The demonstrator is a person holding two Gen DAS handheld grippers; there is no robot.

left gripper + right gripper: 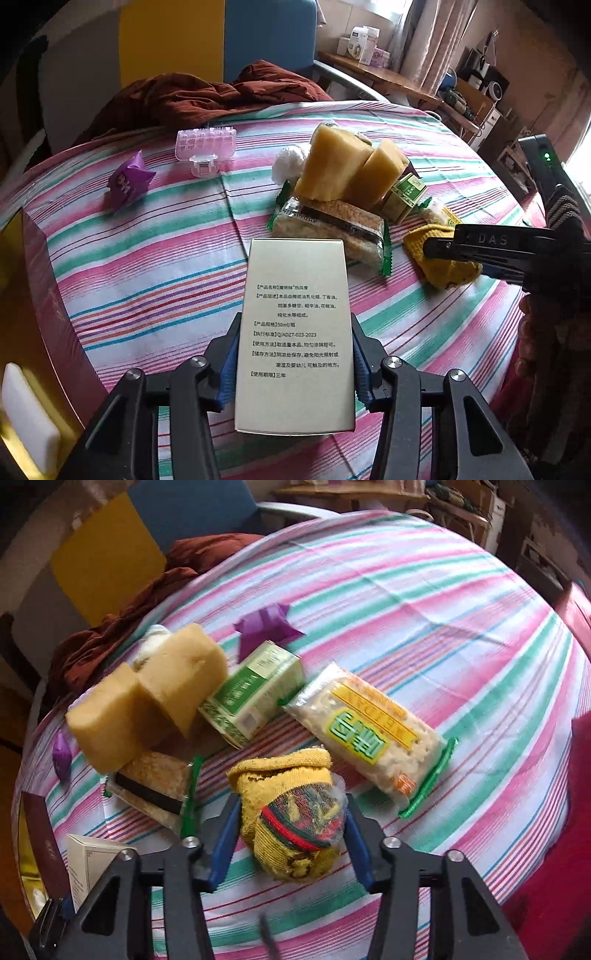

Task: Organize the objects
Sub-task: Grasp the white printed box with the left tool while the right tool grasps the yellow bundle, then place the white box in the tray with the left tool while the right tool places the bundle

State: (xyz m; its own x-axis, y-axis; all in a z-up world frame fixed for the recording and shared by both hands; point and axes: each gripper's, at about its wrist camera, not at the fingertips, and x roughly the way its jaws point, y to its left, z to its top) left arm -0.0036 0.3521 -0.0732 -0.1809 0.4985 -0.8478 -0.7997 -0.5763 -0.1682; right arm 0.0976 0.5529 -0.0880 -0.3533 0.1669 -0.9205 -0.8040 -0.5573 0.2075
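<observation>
On striped sheet (147, 295): left gripper (295, 369) jaws grasping pale printed box (295, 332); right gripper (291, 834) jaws clenched round yellow sock bundle (291, 823).

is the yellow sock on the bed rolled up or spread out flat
Rolled up. The yellow sock is a compact bundle, cuff folded over, between the right gripper's pads on the striped sheet.

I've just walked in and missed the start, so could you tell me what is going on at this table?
A person is sorting items on a striped tablecloth with a handheld gripper in each hand. The left gripper has its jaws closed on a pale printed box. The right gripper has its jaws around a yellow knitted bundle. Two yellow sponges, a green box and wrapped cracker packs lie in a loose pile, not yet sorted.
</observation>
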